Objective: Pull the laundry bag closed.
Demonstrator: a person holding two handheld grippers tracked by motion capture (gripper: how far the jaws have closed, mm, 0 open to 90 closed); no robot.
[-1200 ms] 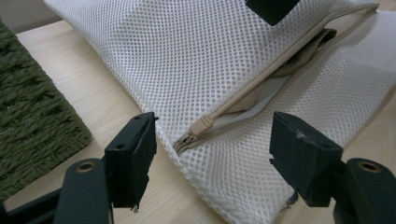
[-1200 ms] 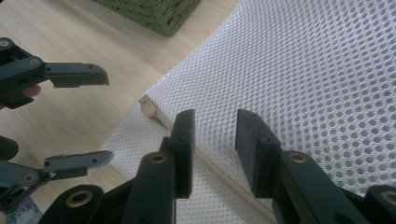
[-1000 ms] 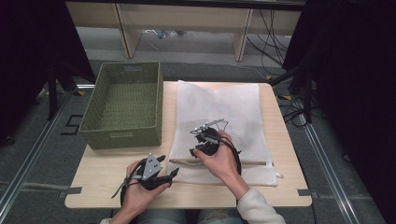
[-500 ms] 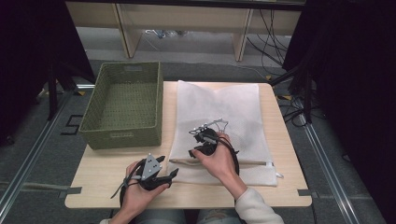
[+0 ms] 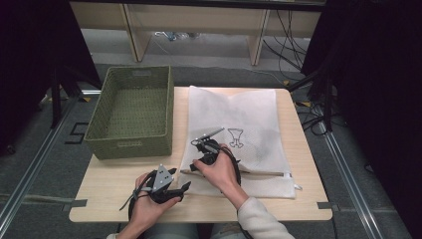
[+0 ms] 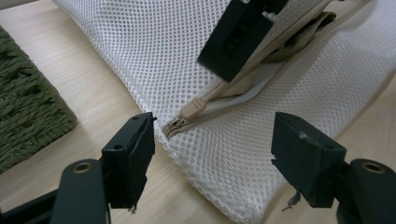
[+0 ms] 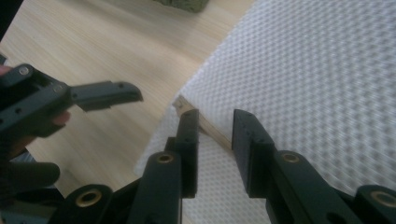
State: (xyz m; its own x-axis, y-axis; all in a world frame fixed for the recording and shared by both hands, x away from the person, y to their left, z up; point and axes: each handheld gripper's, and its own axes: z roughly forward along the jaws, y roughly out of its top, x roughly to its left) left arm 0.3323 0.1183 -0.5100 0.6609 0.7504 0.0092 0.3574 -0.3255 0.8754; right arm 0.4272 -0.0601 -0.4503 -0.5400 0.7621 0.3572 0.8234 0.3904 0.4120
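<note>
white honeycomb-mesh laundry bag (image 5: 249, 124) (tan zipper (image 6: 191, 112)) beside woven green basket (image 5: 132, 112)

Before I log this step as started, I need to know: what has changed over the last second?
The right gripper has come down and toward the person onto the mesh laundry bag's zipper end, its jaws closing around the zipper strip, not yet pinching it. The left gripper stayed put, open, beside the bag's corner. Bag and green basket have not moved.
</note>
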